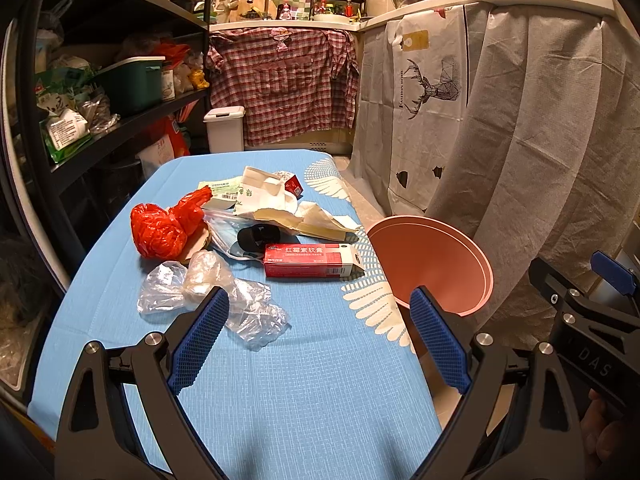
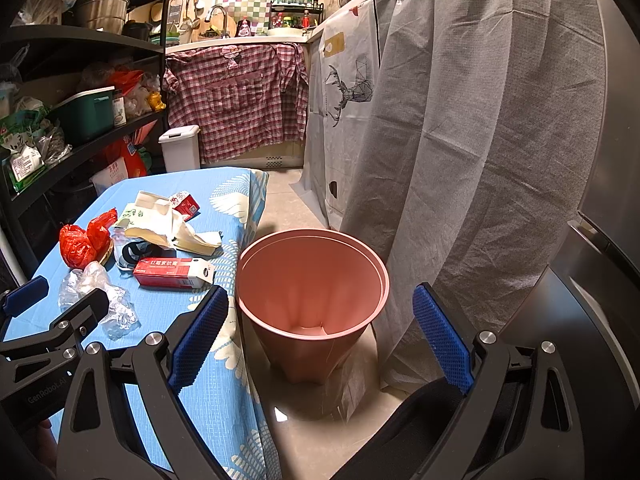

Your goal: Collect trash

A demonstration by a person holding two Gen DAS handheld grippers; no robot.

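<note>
The bench, covered in a blue cloth with white feather prints, takes up most of the left wrist view, and every piece of trash in sight lies on it in a loose heap toward its far half. Just off its right edge the pink bin stands on the floor, upright, and as far as its inside shows it holds nothing, so I judge the task as not yet begun: nothing is collected and the whole heap is left to move. Of the trash, the torn white paper and packaging spreads widest at the far side of the heap; the crumpled red plastic bag sits at the left; the clear plastic wrap lies nearest, just beyond the left gripper's fingers; the long red carton lies flat on the right side of the heap, near the bench edge closest to the bin; a dark rounded thing rests between the carton and the paper, and what it is I cannot tell; a small red box sits at the far end. The left gripper hovers over the near part of the bench with its jaws spread wide and nothing between them. The right gripper hangs above the floor facing the bin's mouth, likewise spread and empty.
</note>
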